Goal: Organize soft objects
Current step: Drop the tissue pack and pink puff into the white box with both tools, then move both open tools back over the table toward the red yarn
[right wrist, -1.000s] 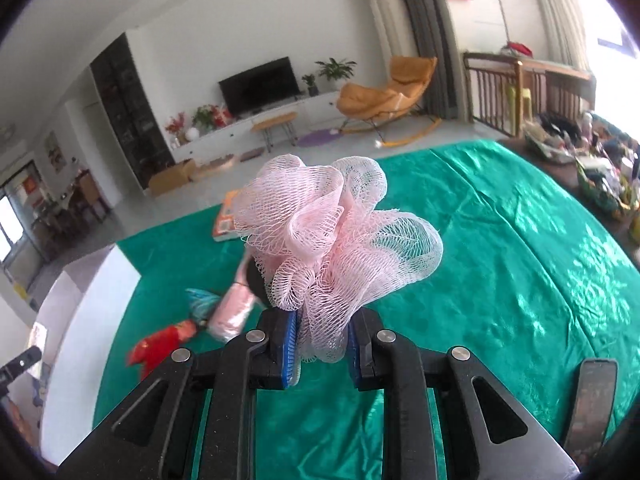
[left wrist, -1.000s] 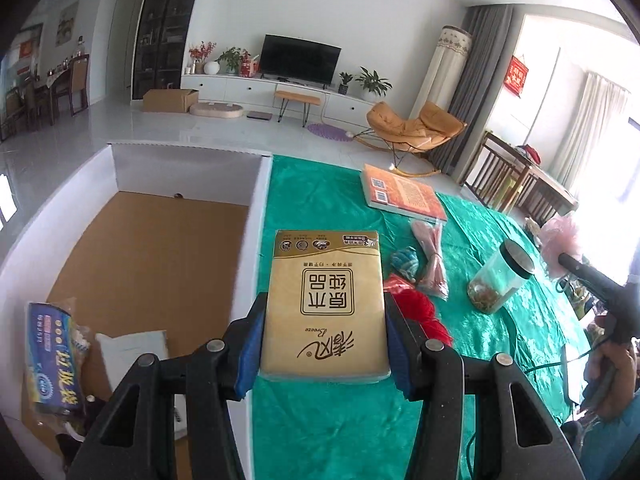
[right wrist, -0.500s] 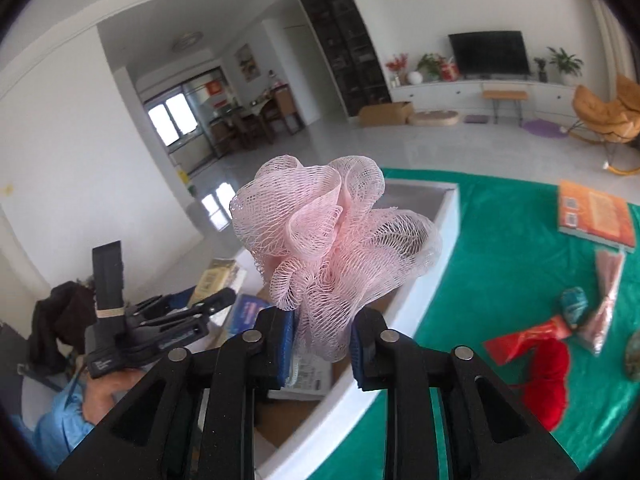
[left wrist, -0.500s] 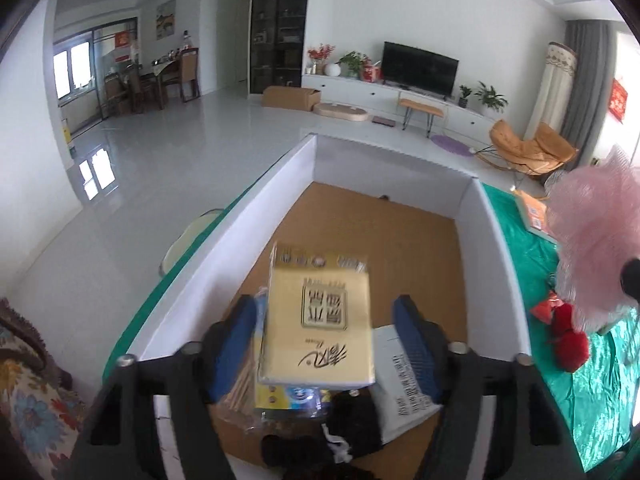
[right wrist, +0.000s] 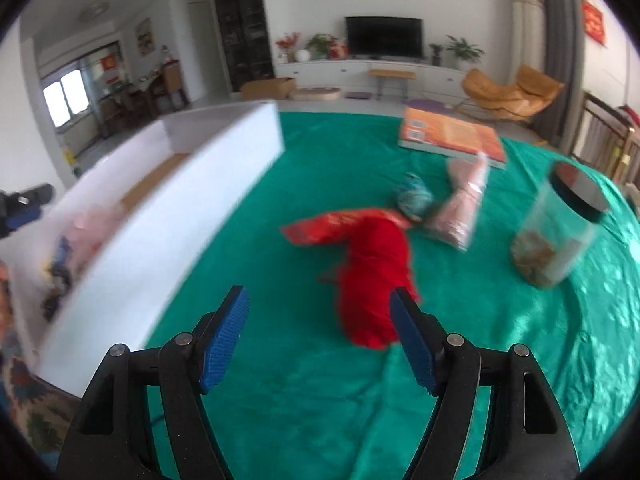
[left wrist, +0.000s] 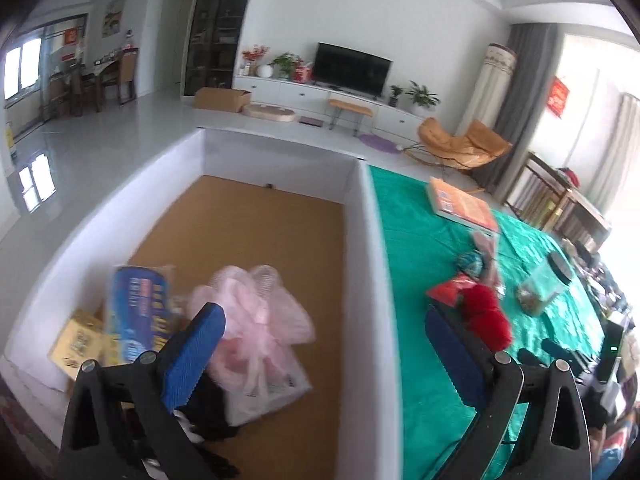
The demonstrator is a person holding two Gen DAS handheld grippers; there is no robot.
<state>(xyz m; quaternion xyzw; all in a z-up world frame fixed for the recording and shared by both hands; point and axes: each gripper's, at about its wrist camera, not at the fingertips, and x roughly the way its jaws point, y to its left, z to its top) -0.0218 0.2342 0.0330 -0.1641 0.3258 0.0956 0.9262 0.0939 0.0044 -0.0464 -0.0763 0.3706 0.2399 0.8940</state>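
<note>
A large white box [left wrist: 362, 248] with a brown floor sits at the left of the green-clothed table [left wrist: 416, 240]. Inside it lie the pink mesh sponge [left wrist: 256, 304], a blue packet [left wrist: 138, 312], a yellow tissue pack [left wrist: 76, 340] and a white bag [left wrist: 272, 384]. My left gripper [left wrist: 324, 352] hangs over the box's near end, its jaws opening with nothing between them. My right gripper [right wrist: 320, 332] is over the cloth beside the box [right wrist: 168, 216], jaws opening and empty. Ahead of it lie a red soft bundle [right wrist: 372, 272], a teal yarn ball [right wrist: 414, 196] and a pink packet [right wrist: 464, 208].
An orange book [right wrist: 452, 136] lies at the far side of the cloth. A clear jar with a black lid [right wrist: 556, 232] stands at the right. Dark objects [left wrist: 208, 412] lie in the box's near corner. A phone and clutter [left wrist: 612, 352] sit at the table's right edge.
The left gripper let go of the yellow tissue pack in the box and opened wide. The right gripper dropped the pink sponge into the box, swung right over the cloth and opened.
</note>
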